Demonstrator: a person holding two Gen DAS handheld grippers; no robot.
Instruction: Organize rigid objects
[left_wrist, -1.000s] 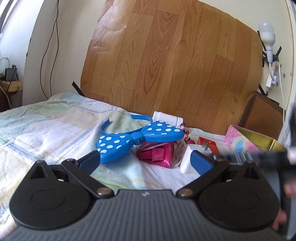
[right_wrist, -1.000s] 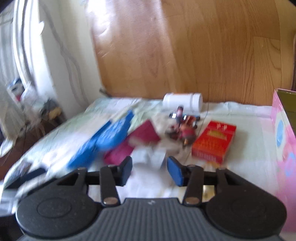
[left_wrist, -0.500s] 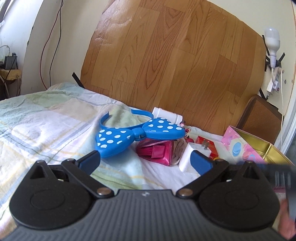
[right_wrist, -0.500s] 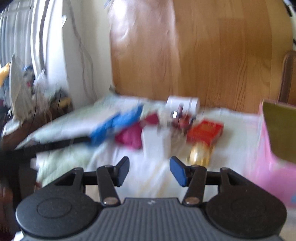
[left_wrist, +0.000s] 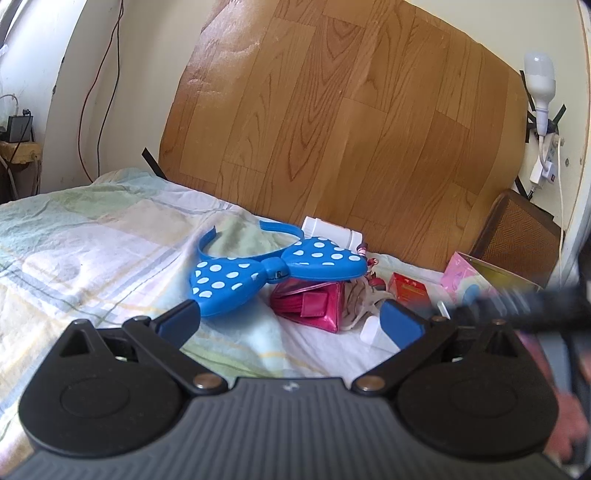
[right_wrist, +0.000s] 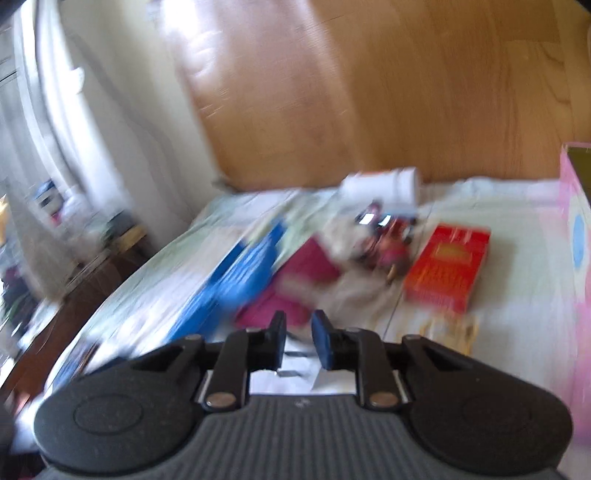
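R gripper (right_wrist: 298, 341) jaws closing on the white charger block (right_wrist: 295, 369) low on the bedsheet (left_wrist: 110, 258), contact unclear w/ blur; L gripper (left_wrist: 291, 319) wide open, empty; risk: off-centre pinch pops it away from pink tin (right_wrist: 576, 236).

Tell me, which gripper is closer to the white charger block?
Right. The right gripper hangs just over the white charger block, fingers closing around it. The left gripper stays back, with the block by its right finger.

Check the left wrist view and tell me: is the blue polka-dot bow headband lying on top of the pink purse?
Yes, one lobe of the blue polka-dot bow headband overlaps the top edge of the pink purse.
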